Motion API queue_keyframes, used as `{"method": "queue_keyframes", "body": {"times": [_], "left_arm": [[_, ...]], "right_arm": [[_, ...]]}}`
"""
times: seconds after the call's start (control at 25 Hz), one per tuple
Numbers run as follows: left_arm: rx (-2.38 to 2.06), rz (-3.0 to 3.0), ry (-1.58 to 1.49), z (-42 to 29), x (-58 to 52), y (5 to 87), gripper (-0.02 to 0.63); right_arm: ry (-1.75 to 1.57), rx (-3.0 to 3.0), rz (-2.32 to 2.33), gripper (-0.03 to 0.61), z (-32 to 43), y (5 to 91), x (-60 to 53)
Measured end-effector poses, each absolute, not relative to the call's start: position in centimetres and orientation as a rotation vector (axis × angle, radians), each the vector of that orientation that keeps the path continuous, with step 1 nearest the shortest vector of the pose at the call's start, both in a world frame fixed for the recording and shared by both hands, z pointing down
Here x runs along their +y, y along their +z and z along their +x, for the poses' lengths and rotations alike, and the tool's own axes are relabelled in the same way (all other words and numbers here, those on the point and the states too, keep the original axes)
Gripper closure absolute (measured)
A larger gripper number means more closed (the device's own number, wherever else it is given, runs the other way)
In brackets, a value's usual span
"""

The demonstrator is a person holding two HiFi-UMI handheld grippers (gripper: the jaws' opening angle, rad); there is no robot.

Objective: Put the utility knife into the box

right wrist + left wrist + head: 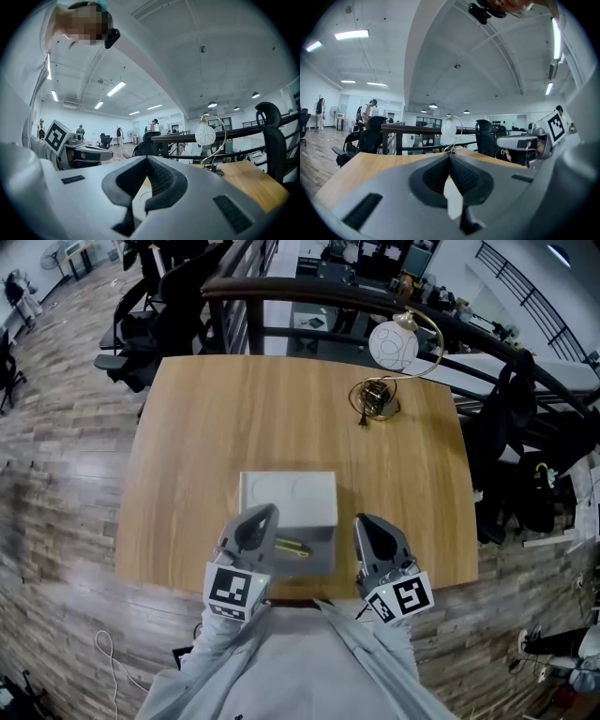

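- Bottom centre: two grippers, left gripper point(255, 521) and right gripper point(373, 526). Both have jaws pressed together with nothing in them.
- Between them: one utility knife point(292, 547), yellowish. It looks to be lying in the grey open part of the box point(288, 499).
- Placing seems done; perhaps only closing the box remains.
- One box, mid counter point(206, 446).
- Upper right: one globe lamp point(394, 345).

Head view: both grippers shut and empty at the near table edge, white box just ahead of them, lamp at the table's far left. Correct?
Not quite. The lamp stands at the table's far right, as the head view shows. The rest holds: the left gripper and right gripper are shut and empty at the near edge, with the white box just ahead of them.
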State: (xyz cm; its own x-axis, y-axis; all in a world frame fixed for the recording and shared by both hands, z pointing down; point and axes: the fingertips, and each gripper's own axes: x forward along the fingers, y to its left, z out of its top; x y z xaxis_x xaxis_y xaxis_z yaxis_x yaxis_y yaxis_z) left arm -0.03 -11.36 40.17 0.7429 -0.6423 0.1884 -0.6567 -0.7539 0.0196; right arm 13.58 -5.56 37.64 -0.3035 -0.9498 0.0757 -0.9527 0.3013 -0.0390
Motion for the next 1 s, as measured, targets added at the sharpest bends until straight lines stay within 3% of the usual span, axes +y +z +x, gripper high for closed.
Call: {"method": "queue_keyframes", "body": {"times": [1.0], "left_arm": [[-1.109,2.820,0.299,-0.46,-12.22,40.60,0.595]], "right_arm": [[0.139,-2.483,1.789,0.561,13.97,38.52,-6.13]]}}
